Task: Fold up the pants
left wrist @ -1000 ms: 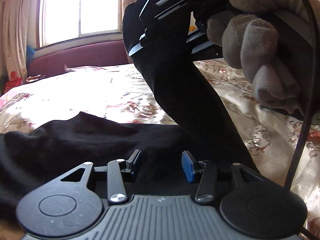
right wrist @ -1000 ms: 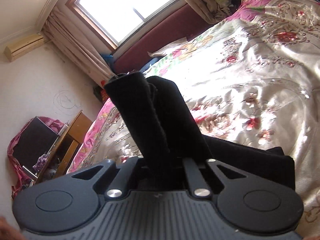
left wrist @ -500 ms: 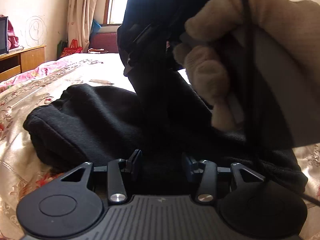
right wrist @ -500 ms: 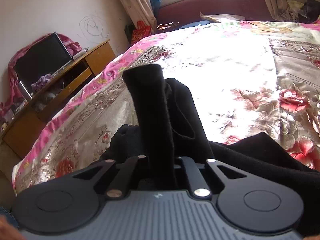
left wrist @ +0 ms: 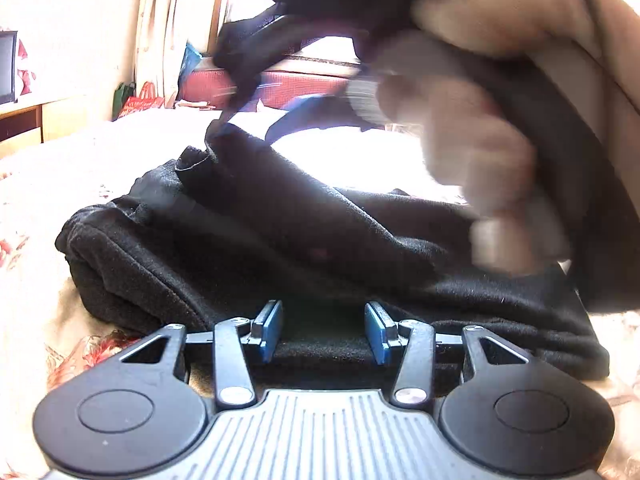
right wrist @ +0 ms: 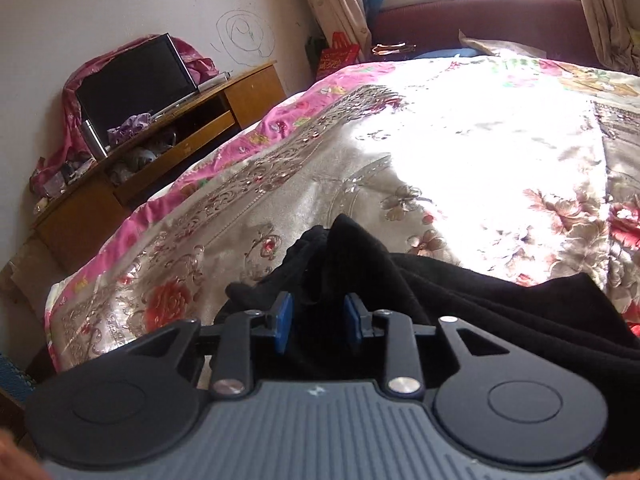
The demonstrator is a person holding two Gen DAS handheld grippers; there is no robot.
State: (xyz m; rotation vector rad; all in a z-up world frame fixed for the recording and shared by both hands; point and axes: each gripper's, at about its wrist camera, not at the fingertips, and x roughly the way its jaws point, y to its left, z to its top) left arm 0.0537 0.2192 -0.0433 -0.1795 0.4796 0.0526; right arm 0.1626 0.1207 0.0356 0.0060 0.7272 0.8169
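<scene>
Left wrist view: the left gripper (left wrist: pixel 323 330) stands wide apart, empty, at the near edge of the black pants (left wrist: pixel 280 240) heaped on the bed (left wrist: pixel 48 184). Right wrist view: the right gripper (right wrist: pixel 316 322) has spread and let the cloth (right wrist: pixel 460 300) drop onto the bedspread (right wrist: pixel 320 168).

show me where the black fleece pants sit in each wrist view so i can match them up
Left wrist: the black fleece pants lie heaped across the middle, just beyond the open left hand-held gripper.
Right wrist: they fill the lower centre and right, around the open right hand-held gripper.
Shared landmark: the maroon headboard under the window.
</scene>
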